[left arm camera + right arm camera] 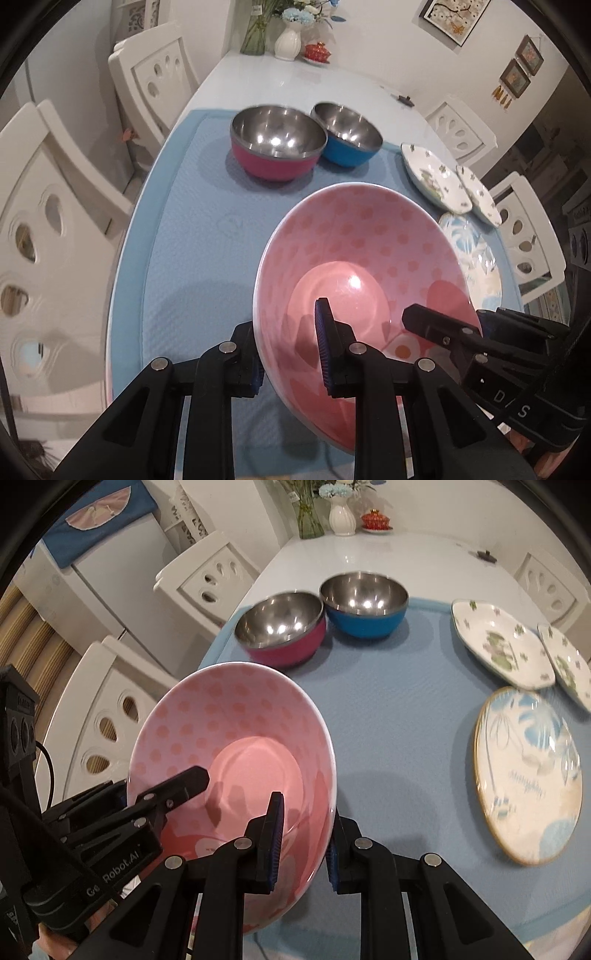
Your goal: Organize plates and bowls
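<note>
Fingers of my left gripper [293,354] are clamped on the near-left rim of the pink dotted bowl [354,258], one pad inside the wall and one outside, as my left wrist camera shows it. I see the bowl tilted and lifted clear of the blue mat [192,229] that covers the desk [295,77]. At 3 o'clock of my grip the right gripper [443,328] bites the same bowl's opposite rim. Toward 12 o'clock stand a magenta steel bowl [277,142] and a blue steel bowl [347,133], touching side by side. At 2 o'clock two floral white plates [436,177] overlap; just below them lies a palm-print plate [472,254], partly hidden behind the pink bowl. White chairs [48,229] flank the desk, vases [288,40] at its far end.

From my right wrist camera, the right gripper [304,843] is likewise closed on the pink dotted bowl [229,731], gripping its right rim. The left gripper [177,786] reaches in at 9 o'clock, holding the far rim. The magenta steel bowl [284,631] and blue steel bowl [365,605] sit at 12 o'clock; the floral white plates [502,642] lie at 2 o'clock and the palm-print plate [528,775] at 3 o'clock, flat on the mat, well apart from the raised bowl.
</note>
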Motion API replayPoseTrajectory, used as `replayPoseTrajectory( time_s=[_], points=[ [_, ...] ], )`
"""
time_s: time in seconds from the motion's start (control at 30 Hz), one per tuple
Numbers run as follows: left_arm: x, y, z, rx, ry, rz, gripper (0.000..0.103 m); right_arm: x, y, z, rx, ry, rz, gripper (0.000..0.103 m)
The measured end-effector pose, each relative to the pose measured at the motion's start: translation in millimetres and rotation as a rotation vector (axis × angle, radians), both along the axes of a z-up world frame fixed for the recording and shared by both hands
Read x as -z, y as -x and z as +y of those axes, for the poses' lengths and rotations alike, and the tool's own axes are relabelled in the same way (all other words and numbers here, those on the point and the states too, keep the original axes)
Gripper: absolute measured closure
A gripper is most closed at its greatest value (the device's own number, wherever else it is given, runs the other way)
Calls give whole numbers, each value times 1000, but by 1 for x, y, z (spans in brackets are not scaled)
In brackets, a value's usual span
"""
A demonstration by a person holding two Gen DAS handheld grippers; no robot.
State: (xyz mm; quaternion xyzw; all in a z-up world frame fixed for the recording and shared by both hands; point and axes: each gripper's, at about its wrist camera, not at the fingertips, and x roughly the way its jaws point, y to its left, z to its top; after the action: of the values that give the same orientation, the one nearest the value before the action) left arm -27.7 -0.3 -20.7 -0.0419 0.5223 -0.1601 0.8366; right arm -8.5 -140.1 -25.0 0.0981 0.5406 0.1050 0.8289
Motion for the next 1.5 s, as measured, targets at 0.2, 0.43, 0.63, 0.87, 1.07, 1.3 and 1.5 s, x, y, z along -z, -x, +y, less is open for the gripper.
replayPoseTrajectory(
  time_s=[0.2,0.43,0.63,0.87,1.07,1.3,1.5],
  points=[
    [27,16,4,-30,-18,40,84,22,21,8,-5,-3,64,84],
    [46,22,4,-43,-44,57,83,47,23,13,-15,17,90,84],
    [48,28,6,-50,-51,43,83,53,30,9,-5,8,99,84],
    [33,35,19,-71,-59,34,81,36,38,-3,0,-42,109,84],
    [-10,45,39,-89,-29,-34,81,-1,56,-20,-9,-142,89,84],
    [-75,32,36,-67,-28,-206,78,-65,51,-24,-40,-139,-68,84],
    [-105,5,24,-43,-18,-292,70,-104,23,-30,-34,-122,-185,84]
  ],
)
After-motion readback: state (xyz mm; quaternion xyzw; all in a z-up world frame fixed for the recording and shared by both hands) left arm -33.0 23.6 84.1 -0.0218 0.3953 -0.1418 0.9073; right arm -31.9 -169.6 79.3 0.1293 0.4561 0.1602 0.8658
